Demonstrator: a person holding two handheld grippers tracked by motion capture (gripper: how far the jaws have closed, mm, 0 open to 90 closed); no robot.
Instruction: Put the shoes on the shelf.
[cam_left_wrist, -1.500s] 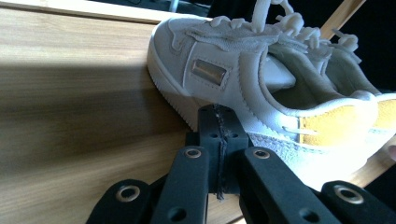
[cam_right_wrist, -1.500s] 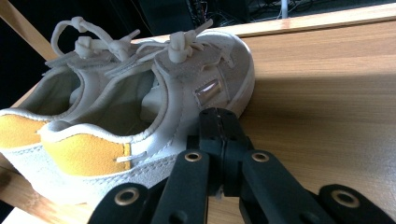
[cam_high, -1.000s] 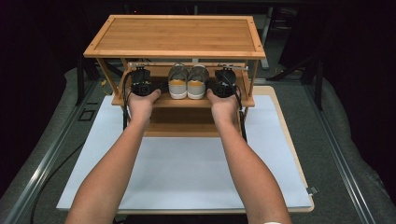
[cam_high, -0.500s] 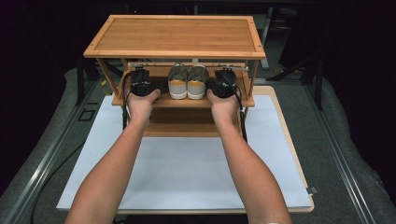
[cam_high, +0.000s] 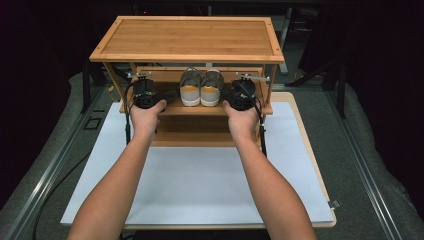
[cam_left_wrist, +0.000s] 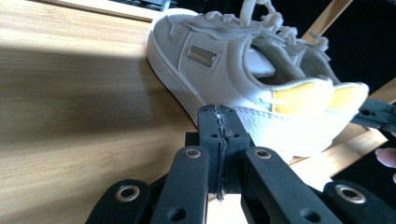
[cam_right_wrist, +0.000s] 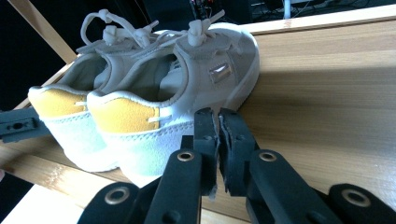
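Setting: dark surroundings were seen around a white-topped bench (cam_high: 200, 185), on which a bamboo shoe rack (cam_high: 187, 37) stood at the far end.
Task things: a pair of pale shoes (cam_high: 201, 87) with yellow heel patches was placed on the middle shelf (cam_high: 192, 107) of the rack, heels toward the person, between the two grippers.
Change, right: the jaws of the right gripper (cam_right_wrist: 218, 123) had just been opening a little; a thin slit was seen between their tips, and nothing was held in it.
Change, left: nothing altered was noted at the left gripper (cam_left_wrist: 218, 119); both hands were found at the same spots beside the shoes as a second before.
Meaning: the small parting was judged as a first loosening ahead of a grasp on the nearer shoe, or of a nudge at it; which one could not be told.
Left jaws: pressed together, empty, with the left shoe (cam_left_wrist: 243, 79) lying just ahead and to the right of the tips; contact could not be confirmed.
Right jaws: barely parted, empty, with the right shoe (cam_right_wrist: 187, 93) just ahead and to the left of the tips, its heel close by.
Shelf: bare wood was seen on the outer side of each pair of jaws.
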